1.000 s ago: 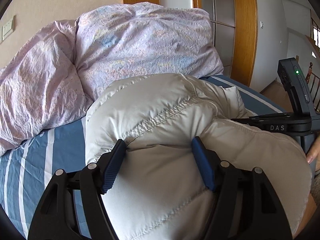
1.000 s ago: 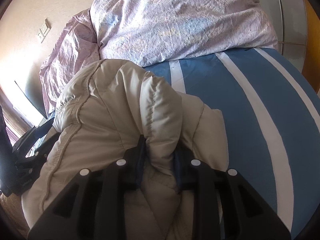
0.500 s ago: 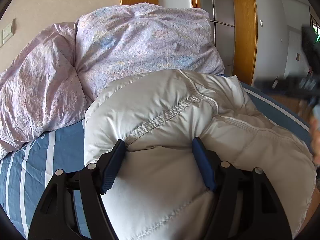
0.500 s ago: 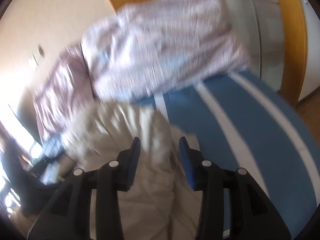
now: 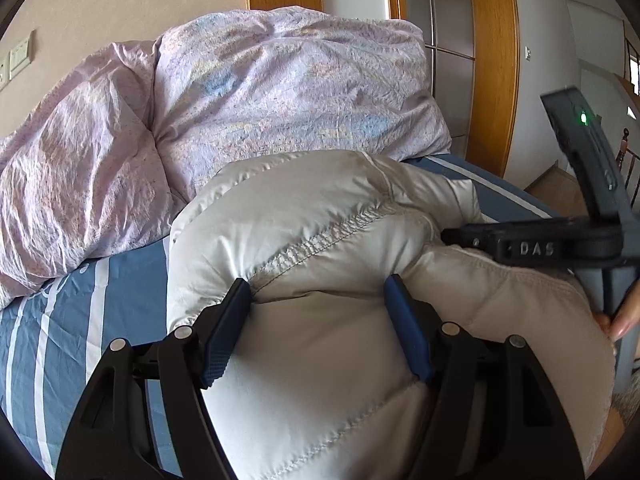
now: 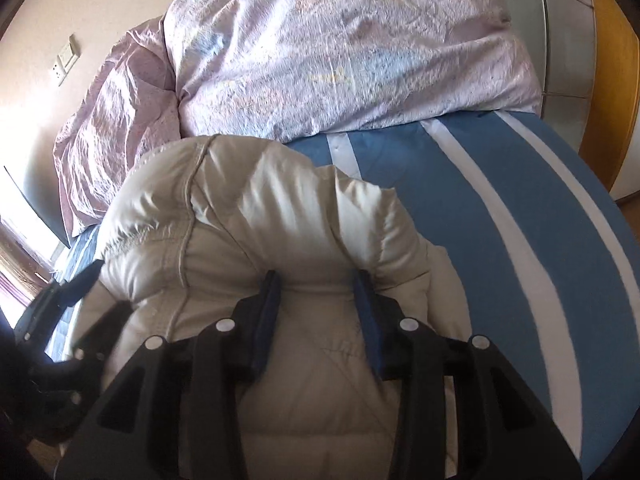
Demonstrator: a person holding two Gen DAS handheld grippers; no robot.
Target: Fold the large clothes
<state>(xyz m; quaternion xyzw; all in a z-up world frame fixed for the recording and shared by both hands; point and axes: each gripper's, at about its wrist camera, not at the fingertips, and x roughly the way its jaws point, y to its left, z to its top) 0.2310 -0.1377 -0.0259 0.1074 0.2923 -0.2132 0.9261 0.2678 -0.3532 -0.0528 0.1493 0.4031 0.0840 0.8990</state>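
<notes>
Here a puffy cream down jacket [image 5: 320, 248] lies bunched on a bed whose blue sheet with white stripes [image 6: 500, 208] shows bare along the bed's right side. The jacket sits on the near part of the bed, its far end just touching the crumpled lilac duvet [image 5: 280, 92] piled at the head of the bed against the wall.

The left gripper [image 5: 318, 304] has its blue pads set wide apart, both pressed into a thick quilted roll of the jacket, which bulges up between and beyond them; it grips that roll close to a stitched seam.

The right gripper [image 6: 316, 296] stands on the jacket's right portion, toward the bare striped sheet. Its jaws are closing at a medium gap, with a fold of padded fabric between them and both pads bearing on the cloth. In the left wrist view its dark body [image 5: 552, 240] reaches in from the right edge over the jacket, with a person's fingertips [image 5: 620, 320] on its handle.
</notes>
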